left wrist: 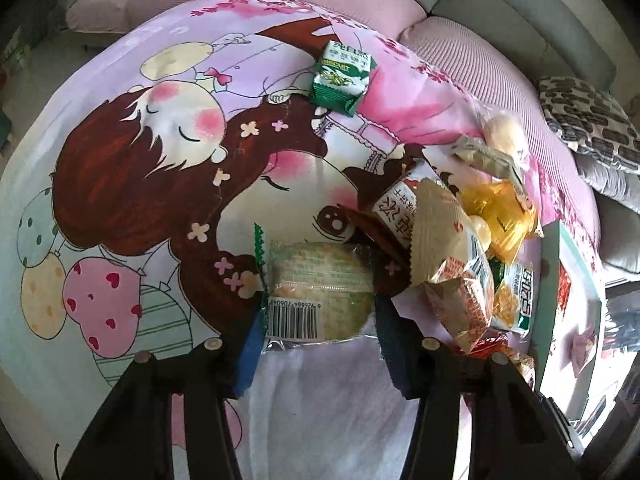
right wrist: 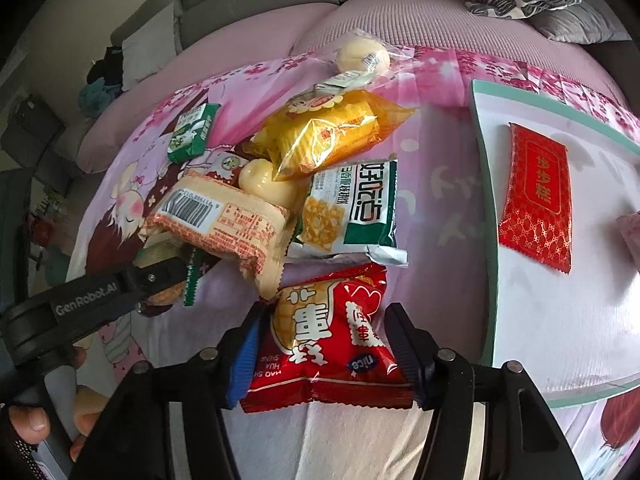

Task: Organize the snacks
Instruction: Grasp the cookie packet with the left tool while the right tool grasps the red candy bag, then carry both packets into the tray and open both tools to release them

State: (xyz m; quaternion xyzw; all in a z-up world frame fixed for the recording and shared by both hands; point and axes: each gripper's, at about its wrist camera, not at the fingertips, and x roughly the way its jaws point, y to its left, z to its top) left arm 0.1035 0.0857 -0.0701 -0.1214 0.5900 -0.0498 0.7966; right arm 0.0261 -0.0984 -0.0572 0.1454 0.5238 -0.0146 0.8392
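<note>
While the round cake in its clear green-edged wrapper (left wrist: pixel 318 292) lies on the cartoon bedsheet (left wrist: pixel 132 184), the left gripper (left wrist: pixel 316 344) has one finger on each side of it, touching both edges, so it looks like it is gripping the pack. At one o'clock from it sits the snack pile (left wrist: pixel 460 248). A green biscuit pack (left wrist: pixel 343 78) lies alone at twelve o'clock. The right gripper (right wrist: pixel 326 350) squeezes a red puffy snack bag (right wrist: pixel 332 340). A white tray with a green rim (right wrist: pixel 486 208) is at two o'clock and holds a flat red packet (right wrist: pixel 536 198).
</note>
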